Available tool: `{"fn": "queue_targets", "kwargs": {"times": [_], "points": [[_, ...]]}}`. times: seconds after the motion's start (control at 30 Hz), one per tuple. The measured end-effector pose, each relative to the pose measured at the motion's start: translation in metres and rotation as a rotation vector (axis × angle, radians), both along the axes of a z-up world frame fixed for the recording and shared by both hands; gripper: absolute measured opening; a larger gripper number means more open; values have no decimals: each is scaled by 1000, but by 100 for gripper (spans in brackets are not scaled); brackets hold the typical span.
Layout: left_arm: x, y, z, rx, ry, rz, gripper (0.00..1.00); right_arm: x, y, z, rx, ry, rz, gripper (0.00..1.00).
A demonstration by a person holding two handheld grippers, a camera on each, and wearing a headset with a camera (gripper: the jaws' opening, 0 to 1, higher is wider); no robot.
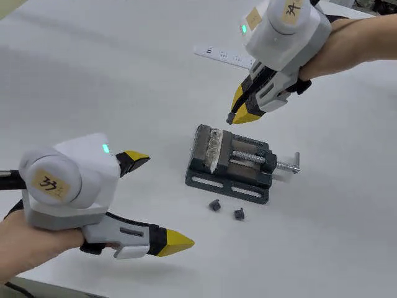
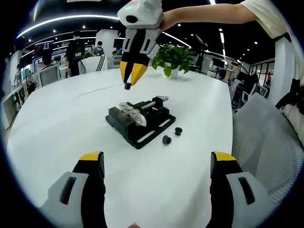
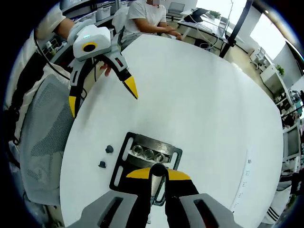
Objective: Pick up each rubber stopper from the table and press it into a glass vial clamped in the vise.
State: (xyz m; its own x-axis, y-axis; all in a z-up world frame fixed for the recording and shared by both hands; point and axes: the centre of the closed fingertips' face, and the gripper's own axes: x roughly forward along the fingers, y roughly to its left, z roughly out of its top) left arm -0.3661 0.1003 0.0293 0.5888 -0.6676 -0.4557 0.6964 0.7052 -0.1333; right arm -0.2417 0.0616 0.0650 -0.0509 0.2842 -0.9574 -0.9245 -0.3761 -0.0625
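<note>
A black vise [image 1: 254, 180] [image 2: 147, 130] [image 3: 124, 156] on the white table clamps a row of glass vials [image 1: 214, 149] [image 2: 131, 111] [image 3: 148, 153]. My right gripper [image 1: 239, 117] [image 3: 158, 174] [image 2: 129, 80] hovers just above the vials, shut on a dark rubber stopper [image 3: 158, 170] [image 1: 231, 117] [image 2: 127, 86]. Two more stoppers [image 1: 214, 205] [image 1: 239, 214] [image 2: 166, 139] [image 3: 109, 149] lie on the table beside the vise's base. My left gripper [image 1: 158, 200] [image 2: 156, 161] [image 3: 102, 99] stands open with nothing in it, well off to the left of the vise.
A white power strip [image 1: 223, 57] lies at the far side of the table. A potted plant [image 2: 173, 57] stands beyond the vise. Mesh chairs [image 2: 266, 142] [image 3: 40, 137] sit at the table's edge, and a person [image 3: 149, 16] sits at the far rim.
</note>
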Motion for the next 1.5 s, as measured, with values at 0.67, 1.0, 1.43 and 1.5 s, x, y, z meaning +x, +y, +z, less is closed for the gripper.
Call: {"fn": "queue_targets", "kwargs": {"times": [0.67, 1.0, 1.43, 1.5], "points": [[0, 1, -3, -7, 21, 20, 90, 1, 5, -24, -73, 27, 49, 5], [-2, 3, -8, -7, 35, 19, 89, 2, 4, -34, -100, 22, 58, 5], [-2, 2, -7, -5, 38, 21, 88, 0, 5, -33, -155, 12, 44, 5], [-2, 2, -7, -4, 39, 20, 88, 3, 6, -35, -165, 13, 25, 5]]}}
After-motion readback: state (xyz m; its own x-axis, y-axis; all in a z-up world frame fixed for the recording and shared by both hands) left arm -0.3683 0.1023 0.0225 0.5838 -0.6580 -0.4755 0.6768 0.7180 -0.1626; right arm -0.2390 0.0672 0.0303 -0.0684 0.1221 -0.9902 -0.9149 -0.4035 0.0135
